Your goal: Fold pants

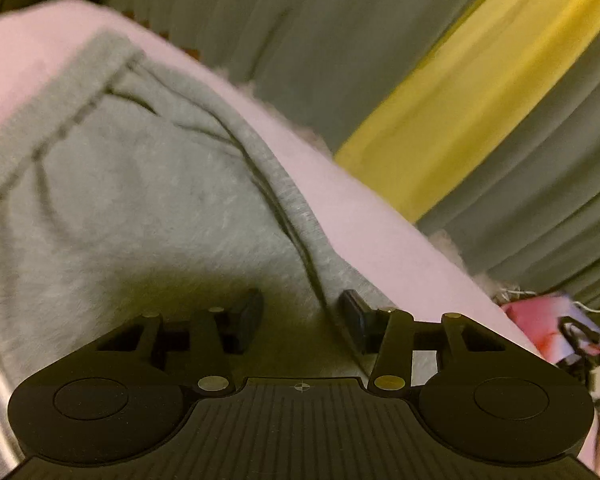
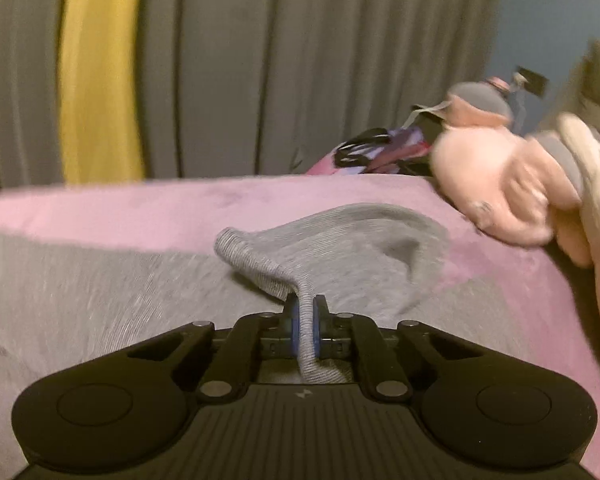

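Observation:
Grey sweatpants (image 1: 140,200) lie on a pink blanket (image 1: 340,208). In the left wrist view my left gripper (image 1: 302,314) is open just above the cloth, its fingers on either side of a dark seam fold; nothing is pinched between them. In the right wrist view my right gripper (image 2: 305,318) is shut on a ribbed grey edge of the pants (image 2: 260,264), which rises off the blanket (image 2: 140,208) in a twisted ridge. The rest of the pants spreads to the left.
Grey curtains (image 2: 300,60) with a yellow strip (image 2: 100,80) hang behind the bed. A pink plush toy (image 2: 508,184) lies at the right on the blanket. Colourful clutter (image 1: 556,328) sits beyond the bed's edge.

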